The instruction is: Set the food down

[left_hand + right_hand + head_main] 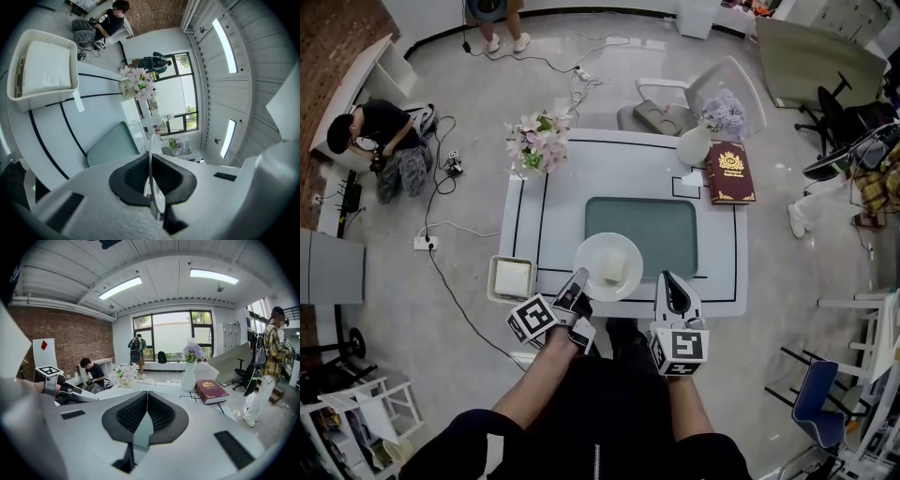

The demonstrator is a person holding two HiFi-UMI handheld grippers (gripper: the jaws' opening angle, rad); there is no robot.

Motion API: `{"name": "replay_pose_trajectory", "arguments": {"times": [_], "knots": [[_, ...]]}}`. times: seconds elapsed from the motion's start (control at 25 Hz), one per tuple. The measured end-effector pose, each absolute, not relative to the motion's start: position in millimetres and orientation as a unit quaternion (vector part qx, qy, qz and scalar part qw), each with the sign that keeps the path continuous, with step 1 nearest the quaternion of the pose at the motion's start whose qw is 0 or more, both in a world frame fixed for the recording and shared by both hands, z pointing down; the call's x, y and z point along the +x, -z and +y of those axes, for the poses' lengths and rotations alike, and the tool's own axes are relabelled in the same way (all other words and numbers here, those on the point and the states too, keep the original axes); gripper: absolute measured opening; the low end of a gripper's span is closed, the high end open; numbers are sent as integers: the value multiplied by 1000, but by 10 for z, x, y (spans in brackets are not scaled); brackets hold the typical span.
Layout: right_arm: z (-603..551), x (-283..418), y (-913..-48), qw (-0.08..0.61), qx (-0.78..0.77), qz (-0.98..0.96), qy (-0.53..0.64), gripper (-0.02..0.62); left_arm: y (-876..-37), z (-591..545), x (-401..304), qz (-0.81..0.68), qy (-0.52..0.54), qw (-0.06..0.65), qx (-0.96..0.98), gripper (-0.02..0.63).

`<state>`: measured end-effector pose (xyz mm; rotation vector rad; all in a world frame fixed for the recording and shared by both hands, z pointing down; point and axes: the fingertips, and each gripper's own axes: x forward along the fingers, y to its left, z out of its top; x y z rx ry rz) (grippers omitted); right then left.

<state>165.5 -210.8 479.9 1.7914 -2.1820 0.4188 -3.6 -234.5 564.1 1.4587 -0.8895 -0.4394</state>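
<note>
Clamping the lower-left rim of a white plate (592, 251), the left gripper (578, 278) sits just below the frame's centre in the head view. The left gripper view shows the thin rim edge-on, pinched between the dark pads. The food (615, 268), a pale block, lies on the plate slightly right of its middle. The plate is over the near edge of the white worktop (628, 169), overlapping the lower-left corner of a green mat (649, 225). Whether its base touches the worktop is hard to tell from above. Just right of the plate, the right gripper (673, 281) has its jaws together with nothing between them. A white tray (493, 279) sits at the worktop's lower-left corner. Flowers (539, 141), a white vase (694, 146) and a red book (729, 172) line the far side.
</note>
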Motion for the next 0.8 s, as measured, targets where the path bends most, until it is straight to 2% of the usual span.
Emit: {"name": "replay_pose_trajectory", "arguments": {"times": [0.8], "knots": [[-2902,2156,-4968,155,604,-763,-168,9,-5897,-3118,418,-411,180,638,626,15]]}}
